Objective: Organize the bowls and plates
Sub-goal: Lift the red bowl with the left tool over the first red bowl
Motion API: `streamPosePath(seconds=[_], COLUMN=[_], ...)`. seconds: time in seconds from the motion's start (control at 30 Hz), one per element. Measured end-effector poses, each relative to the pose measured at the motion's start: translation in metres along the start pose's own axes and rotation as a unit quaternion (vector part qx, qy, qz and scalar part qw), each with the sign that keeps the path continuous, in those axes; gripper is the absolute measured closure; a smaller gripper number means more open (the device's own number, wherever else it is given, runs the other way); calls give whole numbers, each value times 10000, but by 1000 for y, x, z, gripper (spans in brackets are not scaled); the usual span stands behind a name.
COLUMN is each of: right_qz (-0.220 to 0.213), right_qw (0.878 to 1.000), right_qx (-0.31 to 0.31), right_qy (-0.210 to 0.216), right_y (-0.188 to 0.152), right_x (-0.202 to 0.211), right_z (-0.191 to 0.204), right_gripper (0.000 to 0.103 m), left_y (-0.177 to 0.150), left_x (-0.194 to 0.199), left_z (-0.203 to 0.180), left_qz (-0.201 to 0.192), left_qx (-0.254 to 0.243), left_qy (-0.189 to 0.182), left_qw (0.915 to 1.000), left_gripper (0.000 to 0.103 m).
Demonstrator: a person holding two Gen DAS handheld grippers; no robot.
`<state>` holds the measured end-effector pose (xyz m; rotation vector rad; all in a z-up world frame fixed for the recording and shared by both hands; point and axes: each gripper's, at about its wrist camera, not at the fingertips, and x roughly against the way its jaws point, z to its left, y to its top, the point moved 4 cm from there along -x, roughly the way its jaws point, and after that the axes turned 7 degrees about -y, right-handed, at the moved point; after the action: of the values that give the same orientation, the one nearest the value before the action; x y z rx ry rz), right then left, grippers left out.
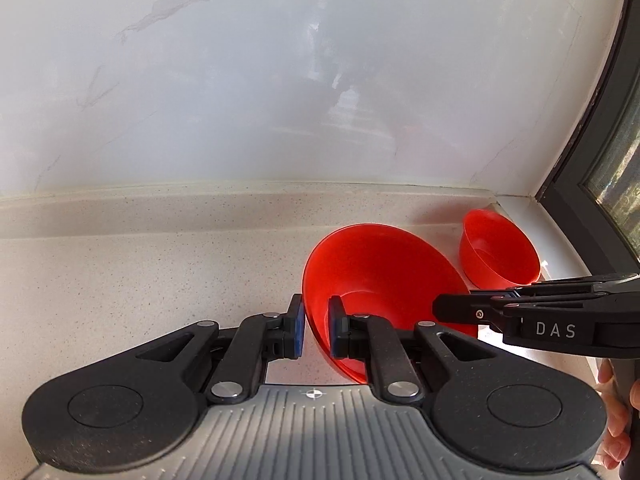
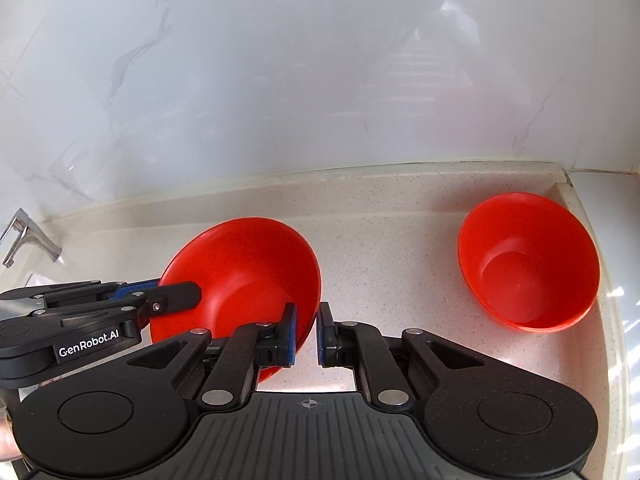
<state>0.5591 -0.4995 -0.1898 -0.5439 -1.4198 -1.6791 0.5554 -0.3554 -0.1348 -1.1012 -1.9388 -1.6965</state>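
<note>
A wide red bowl [image 1: 372, 276] [image 2: 244, 272] is tilted above the speckled countertop [image 1: 140, 272], held from both sides. My left gripper [image 1: 316, 330] has its fingers on either side of the bowl's left rim, closed on it. My right gripper [image 2: 306, 330] pinches the bowl's right rim the same way. Each gripper shows in the other's view, the right one [image 1: 460, 308] and the left one [image 2: 176, 296]. A smaller, deeper red bowl [image 1: 498, 250] [image 2: 528, 264] stands upright in the right corner of the counter.
A white marble backsplash [image 1: 280, 80] rises behind the counter. A dark window frame [image 1: 600, 140] borders the right side. A chrome faucet part [image 2: 24, 236] sticks out at the far left. A raised ledge [image 2: 576, 200] runs along the counter's right edge.
</note>
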Motion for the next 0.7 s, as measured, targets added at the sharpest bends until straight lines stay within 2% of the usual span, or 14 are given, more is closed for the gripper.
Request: streamPosePath(seconds=[0.37, 0.7], right_qz=[-56, -84], right_qw=[9994, 9988], right_qx=[331, 452], right_qy=[121, 169], right_y=[-35, -56], right_x=[40, 82], right_z=[20, 24], right_gripper=[93, 93], left_y=[-29, -57], left_x=[45, 76], left_z=[-9, -21], left_qz=[-81, -246], left_qx=[-115, 19], left_qy=[-88, -430], left_qw=[9999, 9988], left_gripper=[90, 90])
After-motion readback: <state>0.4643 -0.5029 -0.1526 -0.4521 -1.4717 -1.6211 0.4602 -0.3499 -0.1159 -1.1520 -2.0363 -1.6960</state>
